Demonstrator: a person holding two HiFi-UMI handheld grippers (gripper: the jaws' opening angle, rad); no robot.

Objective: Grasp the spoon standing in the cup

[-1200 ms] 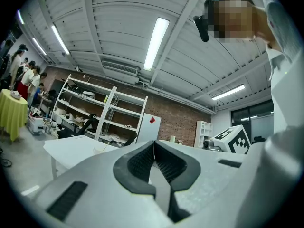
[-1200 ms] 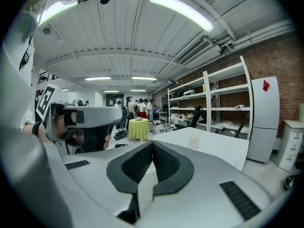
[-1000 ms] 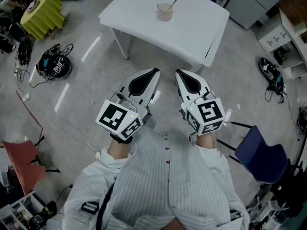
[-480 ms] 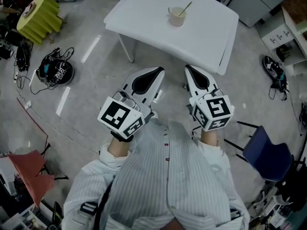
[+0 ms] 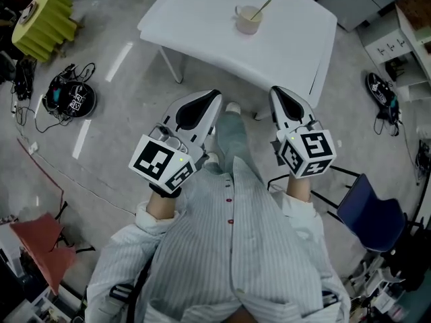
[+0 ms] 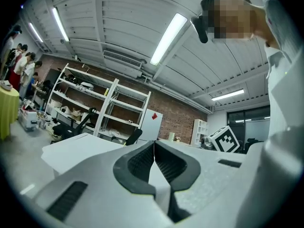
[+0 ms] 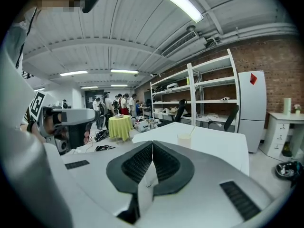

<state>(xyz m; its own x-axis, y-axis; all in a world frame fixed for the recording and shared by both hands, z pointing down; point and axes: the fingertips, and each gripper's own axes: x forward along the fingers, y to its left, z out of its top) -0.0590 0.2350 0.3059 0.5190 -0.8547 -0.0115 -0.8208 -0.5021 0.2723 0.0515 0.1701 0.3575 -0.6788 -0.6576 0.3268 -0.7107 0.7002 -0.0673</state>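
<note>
While a person (image 5: pixel 232 261) in a striped shirt stands on the grey floor (image 5: pixel 114 147) short of a white table (image 5: pixel 195 25), both hand-held grippers hang in front of the chest, well apart from the table's near edge. The left gripper (image 5: pixel 214 98) has its jaws pressed together with nothing between them. The right gripper (image 5: pixel 275 90) is likewise clenched and empty, and in each gripper view the dark ribbed pads (image 7: pixel 137 163) meet along a single seam. The cup (image 5: pixel 247 20) sits on the table toward its far side, well apart from both grippers. The spoon (image 5: pixel 262 8) stands in it, its handle leaning up and to the right as the head view shows it. From the right gripper view, cup and spoon appear beyond the closed jaws, slightly to their right. A blue chair (image 5: pixel 369 215) stands at the person's right, a red chair (image 5: pixel 34 237) at the left, and a yellow-covered stand (image 5: pixel 40 19) sits off toward the far left. Metal shelves (image 7: pixel 209 94) line a brick wall (image 7: pixel 266 61) behind the table.
</note>
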